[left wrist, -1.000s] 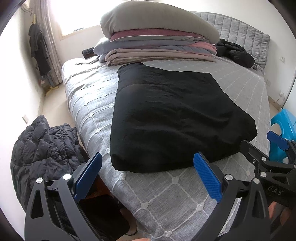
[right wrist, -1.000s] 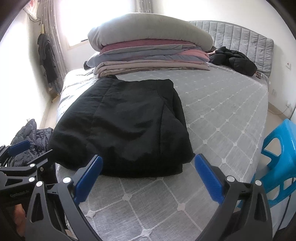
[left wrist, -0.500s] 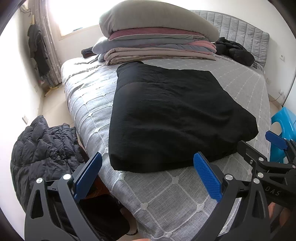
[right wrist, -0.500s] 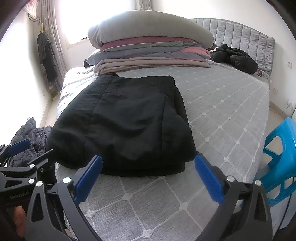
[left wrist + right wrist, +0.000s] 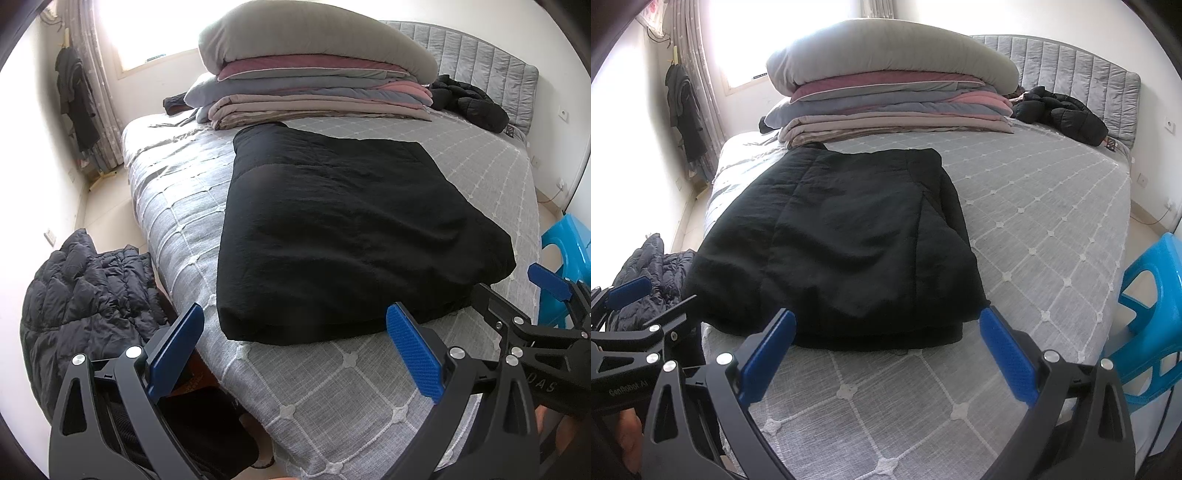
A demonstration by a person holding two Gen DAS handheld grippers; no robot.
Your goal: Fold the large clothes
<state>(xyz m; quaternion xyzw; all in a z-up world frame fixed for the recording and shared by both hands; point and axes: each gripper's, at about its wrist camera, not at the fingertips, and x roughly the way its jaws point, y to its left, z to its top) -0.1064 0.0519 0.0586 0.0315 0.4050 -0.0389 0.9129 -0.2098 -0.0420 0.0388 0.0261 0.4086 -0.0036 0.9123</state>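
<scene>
Folded black garment (image 5: 343, 236) on bed (image 5: 369, 387) (both tools spread wide)

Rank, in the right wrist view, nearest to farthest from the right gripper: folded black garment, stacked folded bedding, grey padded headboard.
From the right gripper:
1. Folded black garment, just ahead, near bed edge.
2. Stacked folded bedding, mid-bed, behind it.
3. Grey padded headboard, far right, rear.

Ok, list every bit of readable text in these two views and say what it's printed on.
"DAS", the visible end of a cut-off word: on the right tongs, seen from the left wrist view.
"GenRobot AI", roughly, since it is small and blurred: on the left tongs, seen from the right wrist view.
Nothing else is readable.
</scene>
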